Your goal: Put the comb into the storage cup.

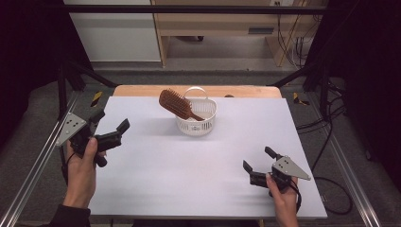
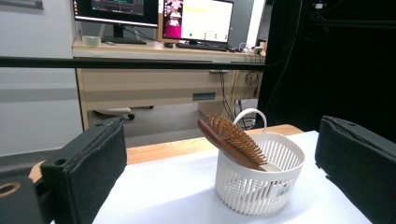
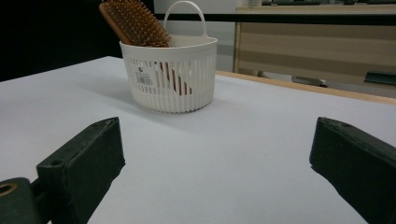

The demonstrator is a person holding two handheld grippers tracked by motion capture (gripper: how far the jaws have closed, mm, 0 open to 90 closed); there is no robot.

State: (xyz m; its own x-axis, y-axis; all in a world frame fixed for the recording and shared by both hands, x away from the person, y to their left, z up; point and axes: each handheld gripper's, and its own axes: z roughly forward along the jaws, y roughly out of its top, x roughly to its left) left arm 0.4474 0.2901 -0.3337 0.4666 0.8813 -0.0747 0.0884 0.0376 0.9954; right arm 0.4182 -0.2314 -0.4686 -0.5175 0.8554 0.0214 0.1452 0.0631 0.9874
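A small white slotted basket (image 1: pixel 206 124) with a loop handle stands at the back middle of the white table. A brown wooden hairbrush (image 1: pixel 176 104) leans in it, handle down, bristled head sticking out over the left rim. The left gripper view shows the basket (image 2: pixel 252 186) and the hairbrush (image 2: pixel 231 139) ahead; the right gripper view shows the basket (image 3: pixel 170 79) and the hairbrush (image 3: pixel 133 22) too. My left gripper (image 1: pixel 110 120) is open, held above the table's left side. My right gripper (image 1: pixel 258 158) is open, low at the front right. Both hold nothing.
The white table sheet (image 1: pixel 156 165) lies on a wooden top whose far edge (image 1: pixel 142 90) shows behind the basket. Metal rails run along both sides. Beyond the table are a wooden desk with monitors (image 2: pixel 154 11) and hanging cables.
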